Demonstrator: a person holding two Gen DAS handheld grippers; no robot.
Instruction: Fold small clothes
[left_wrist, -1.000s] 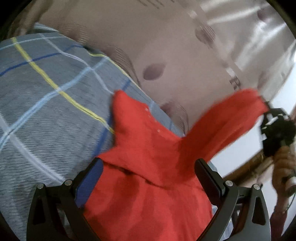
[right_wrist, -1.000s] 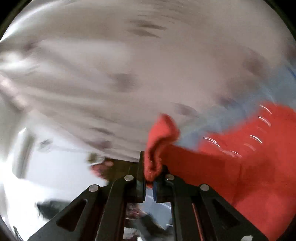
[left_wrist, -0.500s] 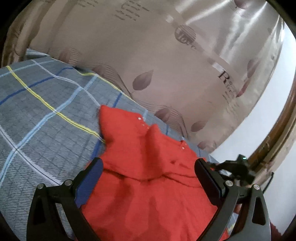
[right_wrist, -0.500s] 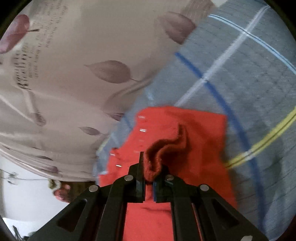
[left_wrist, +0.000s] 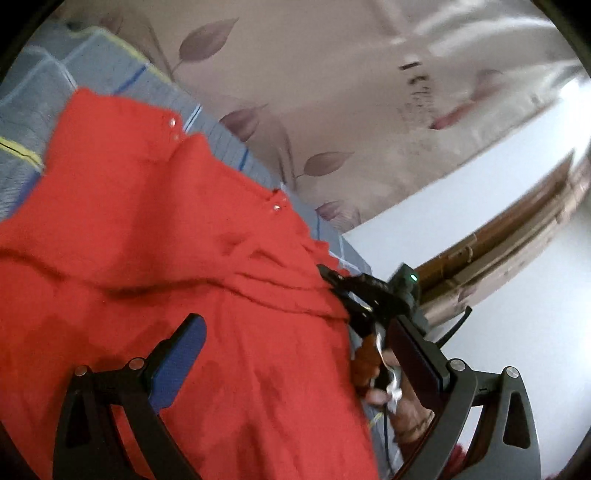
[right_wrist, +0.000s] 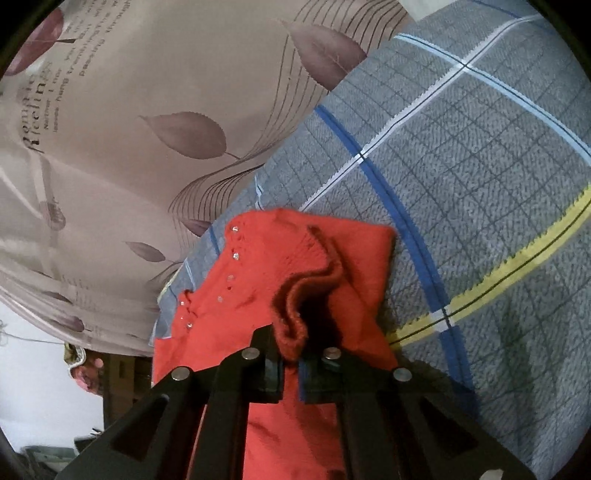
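Observation:
A small red knitted garment (left_wrist: 155, 236) with little shiny studs lies on a grey plaid bedspread (right_wrist: 480, 177). My left gripper (left_wrist: 295, 347) is open, its fingers spread wide over the lower part of the garment, holding nothing. My right gripper (right_wrist: 291, 354) is shut on a folded edge of the red garment (right_wrist: 306, 291), held low over the cloth. In the left wrist view the right gripper (left_wrist: 354, 295) shows at the garment's right edge, with the hand that holds it below.
A beige curtain with leaf prints (right_wrist: 155, 122) hangs along the far side of the bed. A white wall and brown wooden trim (left_wrist: 498, 236) lie beyond the bed's right end. The bedspread's yellow and blue stripes (right_wrist: 517, 269) run to the right.
The right gripper swung the held edge from the air down onto the garment on the bed. The left gripper shifted right along the garment and stayed open.

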